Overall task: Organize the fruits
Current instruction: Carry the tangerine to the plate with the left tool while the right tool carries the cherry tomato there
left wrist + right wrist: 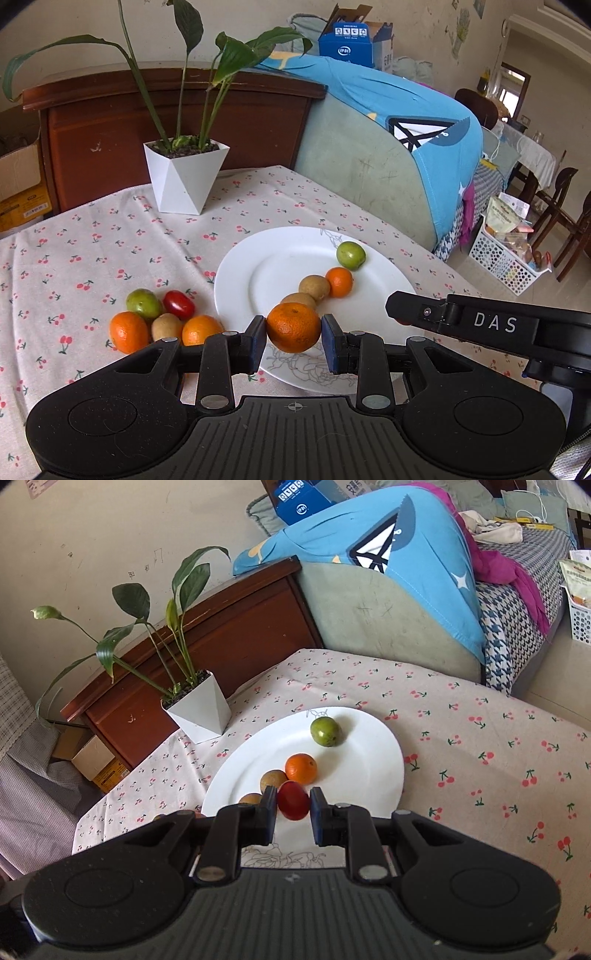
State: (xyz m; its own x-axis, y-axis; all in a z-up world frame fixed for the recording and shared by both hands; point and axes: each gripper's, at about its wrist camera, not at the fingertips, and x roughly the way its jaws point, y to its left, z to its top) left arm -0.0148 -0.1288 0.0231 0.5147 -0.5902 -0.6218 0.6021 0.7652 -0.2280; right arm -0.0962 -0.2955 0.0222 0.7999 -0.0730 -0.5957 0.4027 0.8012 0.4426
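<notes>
A cherry-print cloth covers the worktop (92,236), with a potted plant (184,177) before a wooden cabinet and a sofa beyond, while the left tool (293,338) pinches an orange (293,326) above the white plate's (266,266) near rim and the right tool (293,810) pinches a red tomato (293,800) over that plate.

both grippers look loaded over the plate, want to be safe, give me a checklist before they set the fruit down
1. Left gripper shut on the orange: ok.
2. Right gripper shut on the red tomato: ok.
3. Bare plate space for both fruits: ok, the far left half is free.
4. Held fruit clear of the fruit on the plate: cannot tell, the brown fruit sits close behind the right gripper.
5. Grippers clear of each other: ok, apart in the left wrist view.
6. Fruit left on the cloth: not ok, five remain.
</notes>
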